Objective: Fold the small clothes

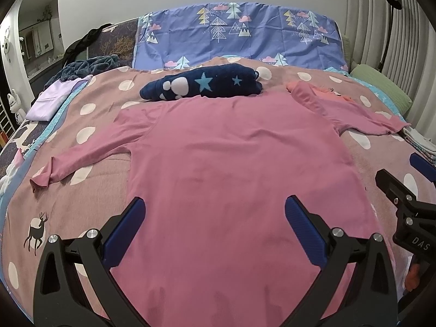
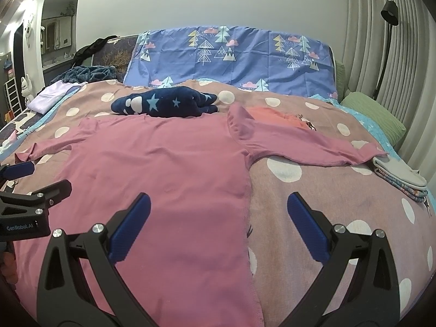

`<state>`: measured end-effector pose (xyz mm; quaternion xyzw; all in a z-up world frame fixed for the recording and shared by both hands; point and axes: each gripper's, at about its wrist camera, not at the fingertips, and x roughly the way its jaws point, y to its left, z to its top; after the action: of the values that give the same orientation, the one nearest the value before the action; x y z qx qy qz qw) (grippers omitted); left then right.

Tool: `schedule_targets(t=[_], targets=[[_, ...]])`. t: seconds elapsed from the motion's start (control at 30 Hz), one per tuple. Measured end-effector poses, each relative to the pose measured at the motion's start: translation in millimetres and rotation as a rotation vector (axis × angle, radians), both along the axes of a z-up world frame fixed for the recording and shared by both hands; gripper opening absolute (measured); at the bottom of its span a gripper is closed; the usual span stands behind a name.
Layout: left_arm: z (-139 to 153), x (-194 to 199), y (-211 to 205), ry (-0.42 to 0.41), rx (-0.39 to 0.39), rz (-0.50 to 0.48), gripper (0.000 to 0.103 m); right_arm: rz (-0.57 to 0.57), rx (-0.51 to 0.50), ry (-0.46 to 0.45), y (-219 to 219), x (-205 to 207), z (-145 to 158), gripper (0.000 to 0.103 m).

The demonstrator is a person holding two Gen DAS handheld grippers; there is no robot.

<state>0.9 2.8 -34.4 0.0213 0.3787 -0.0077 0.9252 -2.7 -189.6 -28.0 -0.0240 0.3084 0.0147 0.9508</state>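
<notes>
A pink long-sleeved shirt [image 1: 231, 158] lies spread flat on the bed, sleeves out to both sides; it also shows in the right wrist view [image 2: 163, 169]. My left gripper [image 1: 215, 212] is open and empty, hovering over the shirt's lower body. My right gripper [image 2: 218, 209] is open and empty above the shirt's right side seam. Each gripper shows at the edge of the other's view: the right gripper [image 1: 403, 188] and the left gripper [image 2: 30, 179].
A folded navy star-patterned garment [image 1: 207, 84] lies beyond the collar. An orange garment [image 2: 280, 118] lies by the right sleeve. A folded stack [image 2: 400, 179] sits at the bed's right edge, a lilac cloth [image 1: 54, 98] at the left. The polka-dot bedspread [image 2: 340, 204] covers the bed.
</notes>
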Motion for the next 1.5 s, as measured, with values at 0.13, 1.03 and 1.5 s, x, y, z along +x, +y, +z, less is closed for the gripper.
schedule_targets(t=[0.13, 1.03, 1.5], targets=[[0, 0, 0, 0.000, -0.001, 0.001, 0.102, 0.001, -0.001, -0.001, 0, 0, 0, 0.101], [-3, -3, 2, 0.005, 0.011, 0.002, 0.102, -0.012, 0.051, 0.014, 6, 1, 4, 0.101], [-7, -4, 2, 0.007, 0.021, -0.014, 0.102, -0.117, 0.079, 0.161, 2, 19, -13, 0.101]])
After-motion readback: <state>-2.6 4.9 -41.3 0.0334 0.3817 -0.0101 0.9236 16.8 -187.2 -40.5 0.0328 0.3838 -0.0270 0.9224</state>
